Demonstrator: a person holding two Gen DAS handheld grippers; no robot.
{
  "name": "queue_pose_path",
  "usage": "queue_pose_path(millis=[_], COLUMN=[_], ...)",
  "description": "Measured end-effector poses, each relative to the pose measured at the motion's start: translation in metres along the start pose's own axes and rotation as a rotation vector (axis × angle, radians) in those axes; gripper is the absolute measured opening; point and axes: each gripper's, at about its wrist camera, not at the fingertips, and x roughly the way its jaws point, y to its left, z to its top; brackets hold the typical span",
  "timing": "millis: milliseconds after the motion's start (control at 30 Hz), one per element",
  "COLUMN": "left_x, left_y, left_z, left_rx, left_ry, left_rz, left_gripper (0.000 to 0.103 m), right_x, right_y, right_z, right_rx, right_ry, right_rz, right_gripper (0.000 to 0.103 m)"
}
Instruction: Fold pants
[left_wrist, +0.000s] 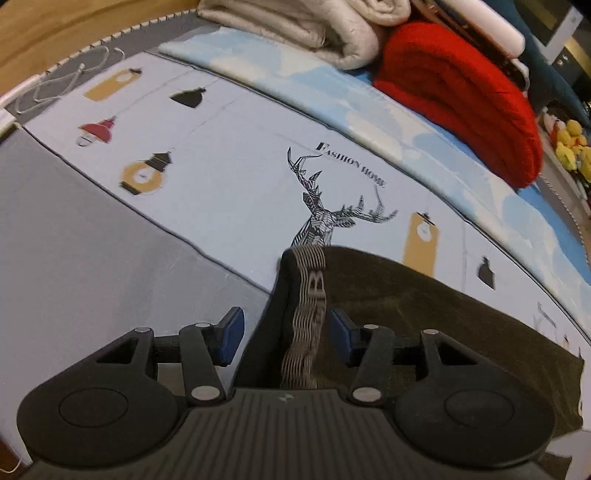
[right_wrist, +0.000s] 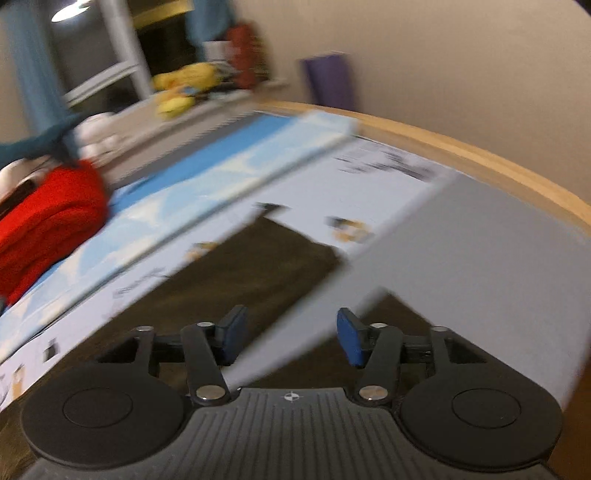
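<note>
- Left gripper (left_wrist: 286, 338): jaws stand wide apart. The blue pads (left_wrist: 231, 334) sit on either side of the waistband (left_wrist: 306, 325) without closing on it; neither pad presses the fabric.
- Waistband: a striped elastic strip with dark lettering, running upright between the two pads. Its lower end is hidden behind the gripper body.
- Pants (left_wrist: 424, 325): dark olive, lying on the bed sheet (left_wrist: 221, 177) and spreading from the waistband toward the right. The lower right part is cut off by the gripper body and the frame edge.
- Bed sheet, left wrist view: pale, printed with lanterns, a deer (left_wrist: 325, 210) and the words "Fashion Home". A grey panel adjoins it on the left.
- Behind the sheet: a folded beige blanket (left_wrist: 314, 26) and, to its right, a red knitted item (left_wrist: 472, 99). Yellow plush toys (left_wrist: 570, 147) show at the far right edge.
- Right gripper (right_wrist: 290, 338): jaws wide apart, holding nothing. Only the grey part of the sheet shows between the pads.
- Pants, right wrist view (right_wrist: 258, 273): a dark panel ahead of the left pad, with a second dark corner just beside the right pad. This view is heavily motion-blurred; fabric edges and sheet prints cannot be resolved.
- A wooden bed frame (right_wrist: 480, 162) curves along the far right edge of the sheet.
</note>
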Motion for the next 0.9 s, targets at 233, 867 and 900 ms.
queue_pose_path(millis=[233,867,900], left_x=[-0.049,0.038,0.042], left_y=[0.011,0.021,0.019], left_z=[-0.085,-0.131,-0.132], left_rx=[0.125,0.201,0.219], left_ry=[-0.063,0.187,0.188], left_rz=[-0.149,0.089,0.097], left_gripper=[0.056,0.081,0.081], right_x=[0.016,0.072,0.073], right_y=[-0.088,-0.123,-0.122], right_z=[-0.037,-0.066,-0.068], right_rx=[0.082,0.057,0.052], right_ry=[0.103,0.363,0.365], right_rz=[-0.137,-0.373,-0.361], right_gripper=[0.037,0.067,0.068])
